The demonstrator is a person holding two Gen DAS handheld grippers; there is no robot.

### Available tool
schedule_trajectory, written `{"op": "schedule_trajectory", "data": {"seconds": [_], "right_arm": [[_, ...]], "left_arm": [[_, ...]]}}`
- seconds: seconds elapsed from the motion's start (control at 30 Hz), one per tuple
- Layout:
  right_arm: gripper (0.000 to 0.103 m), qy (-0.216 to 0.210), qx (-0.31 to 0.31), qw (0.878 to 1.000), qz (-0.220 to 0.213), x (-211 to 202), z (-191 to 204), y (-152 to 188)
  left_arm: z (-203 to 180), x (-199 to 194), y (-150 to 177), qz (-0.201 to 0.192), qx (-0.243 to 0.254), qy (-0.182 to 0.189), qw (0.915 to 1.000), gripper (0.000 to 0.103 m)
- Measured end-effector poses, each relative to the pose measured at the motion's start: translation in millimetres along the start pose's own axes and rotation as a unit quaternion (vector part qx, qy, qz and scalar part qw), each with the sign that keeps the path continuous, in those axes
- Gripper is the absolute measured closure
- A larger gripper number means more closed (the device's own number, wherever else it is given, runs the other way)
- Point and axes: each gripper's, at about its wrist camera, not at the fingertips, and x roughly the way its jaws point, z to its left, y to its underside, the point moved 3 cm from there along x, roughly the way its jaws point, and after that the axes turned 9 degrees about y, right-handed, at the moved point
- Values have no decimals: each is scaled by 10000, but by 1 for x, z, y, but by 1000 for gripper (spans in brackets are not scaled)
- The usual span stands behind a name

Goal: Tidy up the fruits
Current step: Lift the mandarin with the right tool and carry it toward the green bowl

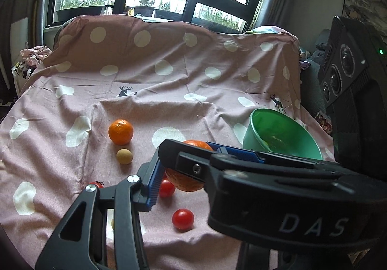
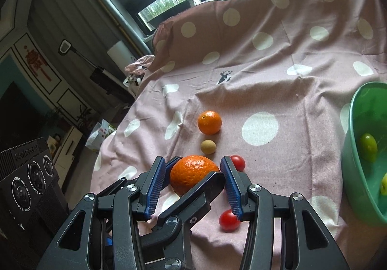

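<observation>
A large orange (image 2: 193,173) is clamped crosswise by both tools and looks raised a little off the cloth. My right gripper (image 2: 193,180) is shut on it, blue pads (image 2: 154,185) pressing its left and right sides. My left gripper (image 1: 191,183) is shut on the same orange (image 1: 186,183); its right finger hides behind the right tool's housing (image 1: 285,207). On the cloth lie a second orange (image 1: 121,131) (image 2: 209,122), a small tan fruit (image 1: 124,156) (image 2: 208,146) and cherry tomatoes (image 1: 182,218) (image 2: 228,220). A green bowl (image 1: 256,129) (image 2: 350,149) at the right holds a green fruit (image 2: 368,150).
A pink cloth with white dots (image 1: 169,81) (image 2: 290,91) covers the surface and rises at the back under a window. Its left edge (image 2: 108,149) drops toward the floor. A black box with round lenses (image 2: 29,180) (image 1: 343,71) rides on each tool.
</observation>
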Motion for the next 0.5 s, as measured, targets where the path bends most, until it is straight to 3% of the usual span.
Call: {"op": "schedule_trajectory", "data": {"seconds": [0.5], "right_arm": [[52,131,293,9982,-502,-57,-35,-18]], "left_arm": [[-61,9,-24,-135,300,357,9988,61]]}}
